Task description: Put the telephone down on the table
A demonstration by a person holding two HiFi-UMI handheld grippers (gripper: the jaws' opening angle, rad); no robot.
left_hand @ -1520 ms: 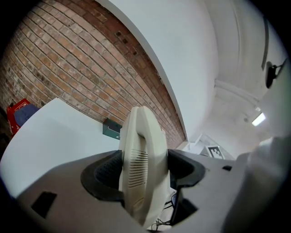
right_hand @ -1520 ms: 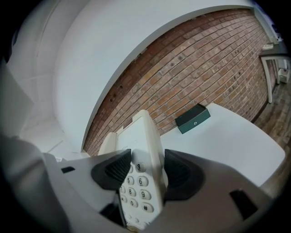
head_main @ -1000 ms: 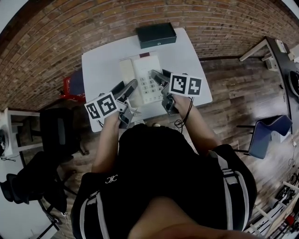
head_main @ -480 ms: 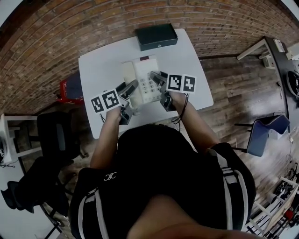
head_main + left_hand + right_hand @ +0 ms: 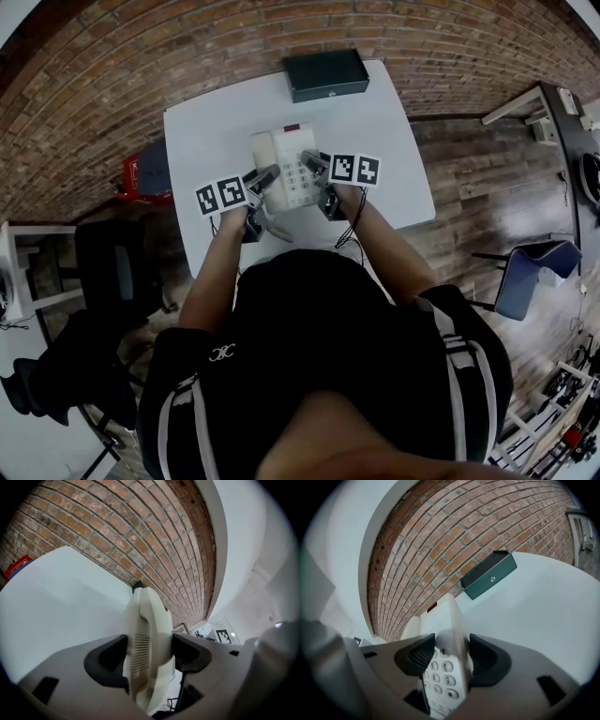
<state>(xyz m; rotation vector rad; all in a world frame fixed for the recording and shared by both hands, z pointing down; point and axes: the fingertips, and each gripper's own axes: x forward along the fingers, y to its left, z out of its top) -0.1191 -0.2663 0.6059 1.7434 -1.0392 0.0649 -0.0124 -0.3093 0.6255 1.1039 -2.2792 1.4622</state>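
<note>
**A:** Where's the telephone (image 5: pixel 286 167) rn?

**B:** Abt the middle of the white counter (image 5: pixel 202 131). Dark box (image 5: pixel 325 73) sits at its 12 o'clock, well apart, by the far edge.

**A:** Who's holding it?

**B:** Both. Left gripper (image 5: pixel 265 176) is at the phone's 8 o'clock, and its fingers pinch the cream handset (image 5: pixel 143 634) side, vent slots right between them. Right gripper (image 5: pixel 317 165) is at 3 o'clock, with its fingers clamped on the edge by the keypad (image 5: pixel 440 674). The 3, 6 and # keys show just inside the grip.

**A:** So is it down yet?

**B:** Can't tell. From the head view it lies flat, level w/ the counter and squarely over it. No view shows the underside, so it's touching or a hair above, idk.

**A:** Progress then?

**B:** Late stage, I'd say. Carry and positioning look done, and it's over a bare patch w/ nothing under or beside it.

**A:** What's left?

**B:** Prob the last bit of lowering if there's any gap. Then spread both sets of fingers and back the grippers off sideways w/o dragging it.
</note>
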